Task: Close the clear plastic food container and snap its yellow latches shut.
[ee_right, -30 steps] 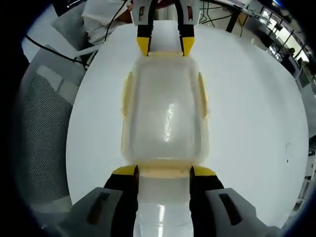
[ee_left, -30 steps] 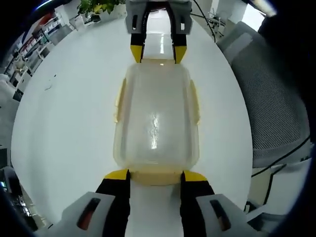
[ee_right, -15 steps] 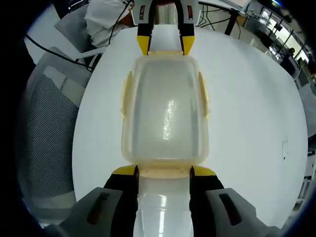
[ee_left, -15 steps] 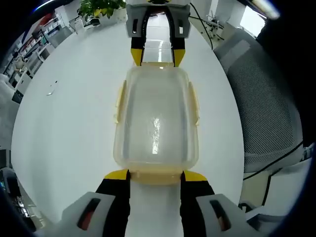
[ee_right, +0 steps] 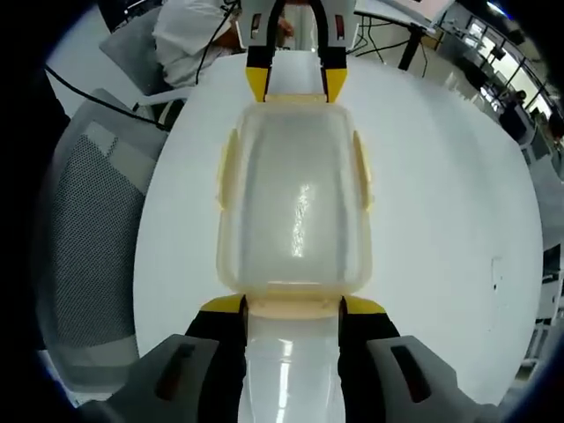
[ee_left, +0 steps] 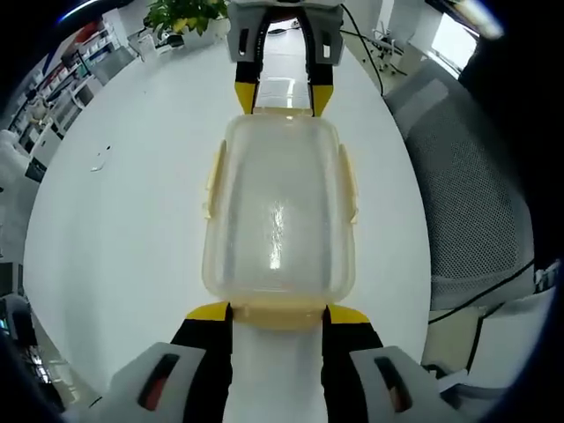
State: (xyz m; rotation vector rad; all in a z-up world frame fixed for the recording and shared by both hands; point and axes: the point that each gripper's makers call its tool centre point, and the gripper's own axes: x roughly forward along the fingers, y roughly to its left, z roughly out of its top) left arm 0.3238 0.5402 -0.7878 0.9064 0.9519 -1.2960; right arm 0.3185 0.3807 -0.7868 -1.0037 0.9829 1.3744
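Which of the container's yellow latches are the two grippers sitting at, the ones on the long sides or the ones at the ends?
The end latches. The left gripper straddles one end latch, the right gripper the opposite one. The long-side latches have no gripper at them.

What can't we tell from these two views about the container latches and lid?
- Left gripper view: near end latch of the clear plastic food container is hidden between the left tool tips.
- Right gripper view: same at the right tool.
- Side yellow latches: snapped or loose, too washed out to judge.
- Lid seating: glare on the top blurs it.
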